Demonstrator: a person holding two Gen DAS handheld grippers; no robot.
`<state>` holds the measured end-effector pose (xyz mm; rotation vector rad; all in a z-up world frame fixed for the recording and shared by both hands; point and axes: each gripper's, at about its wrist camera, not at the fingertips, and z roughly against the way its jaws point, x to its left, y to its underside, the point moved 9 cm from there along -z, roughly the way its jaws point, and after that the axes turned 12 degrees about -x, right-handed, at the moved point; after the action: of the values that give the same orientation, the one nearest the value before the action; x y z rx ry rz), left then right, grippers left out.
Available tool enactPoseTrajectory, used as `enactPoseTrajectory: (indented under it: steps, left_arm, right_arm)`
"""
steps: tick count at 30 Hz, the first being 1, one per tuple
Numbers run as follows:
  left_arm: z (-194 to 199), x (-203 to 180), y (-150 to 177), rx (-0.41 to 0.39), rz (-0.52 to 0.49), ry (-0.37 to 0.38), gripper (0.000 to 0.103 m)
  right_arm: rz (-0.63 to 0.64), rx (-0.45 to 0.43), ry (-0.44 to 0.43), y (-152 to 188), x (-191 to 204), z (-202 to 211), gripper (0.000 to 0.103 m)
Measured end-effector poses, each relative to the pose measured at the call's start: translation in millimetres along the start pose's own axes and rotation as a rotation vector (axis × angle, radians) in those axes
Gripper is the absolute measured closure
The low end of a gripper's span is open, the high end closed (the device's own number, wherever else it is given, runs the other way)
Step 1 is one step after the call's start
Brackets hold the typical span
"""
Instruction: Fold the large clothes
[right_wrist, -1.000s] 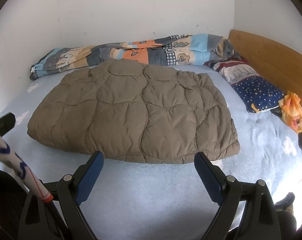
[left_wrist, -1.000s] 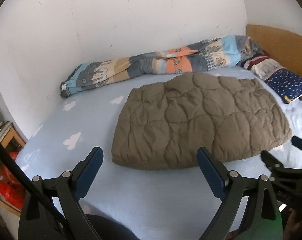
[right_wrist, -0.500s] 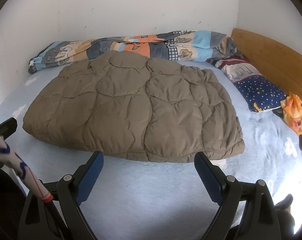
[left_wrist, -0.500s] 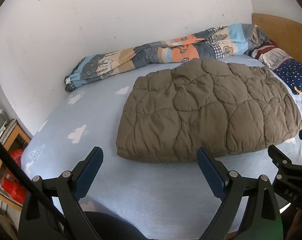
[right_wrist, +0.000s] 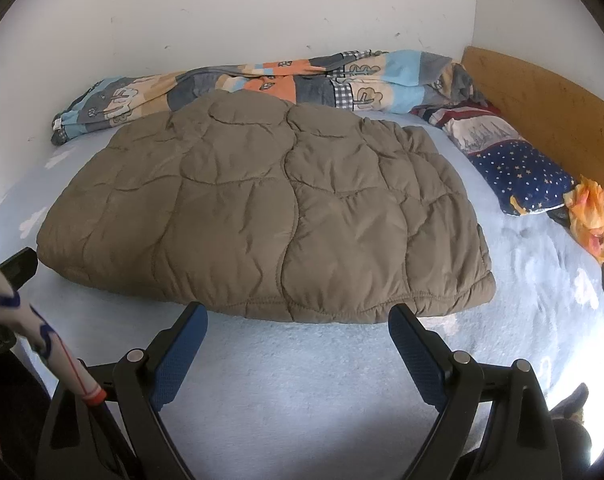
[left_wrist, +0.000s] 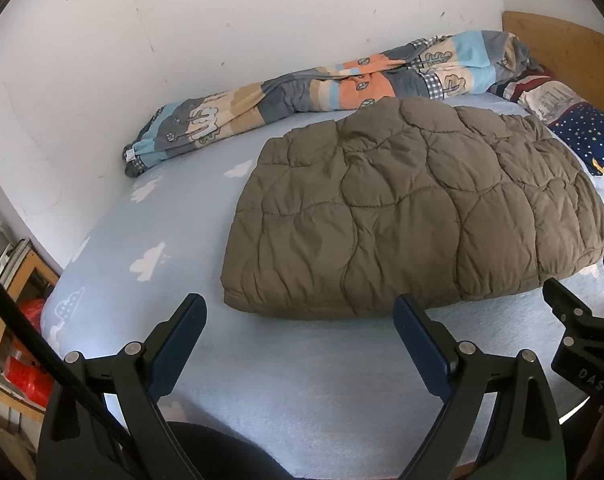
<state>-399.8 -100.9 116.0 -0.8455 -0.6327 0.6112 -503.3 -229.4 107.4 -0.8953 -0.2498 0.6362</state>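
Observation:
A large brown quilted garment (left_wrist: 414, 208) lies folded flat on the light blue bed sheet (left_wrist: 174, 240); it also shows in the right wrist view (right_wrist: 270, 216). My left gripper (left_wrist: 300, 316) is open and empty, just short of the garment's near left corner. My right gripper (right_wrist: 298, 322) is open and empty, its fingertips close to the garment's near edge. Part of the right gripper (left_wrist: 574, 316) shows at the right edge of the left wrist view.
A patterned blanket (right_wrist: 262, 76) lies rolled along the white wall. Pillows (right_wrist: 518, 168) and an orange cloth (right_wrist: 590, 208) lie by the wooden headboard (right_wrist: 550, 104). A wooden shelf with red items (left_wrist: 18, 344) stands left of the bed.
Both grippers have moved closer to the garment's near edge; the left view has shifted left and nearer. Jaws stay open. The garment has not moved.

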Motion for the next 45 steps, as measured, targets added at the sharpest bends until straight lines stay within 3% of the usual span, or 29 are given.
enactPoseTrajectory:
  steps: [45]
  left_arm:
    - [-4.8,-4.9,5.9,0.043,0.012,0.014,0.009]
  right_arm:
    - [0.008,0.002,0.024,2.2,-5.3,3.4,0.009]
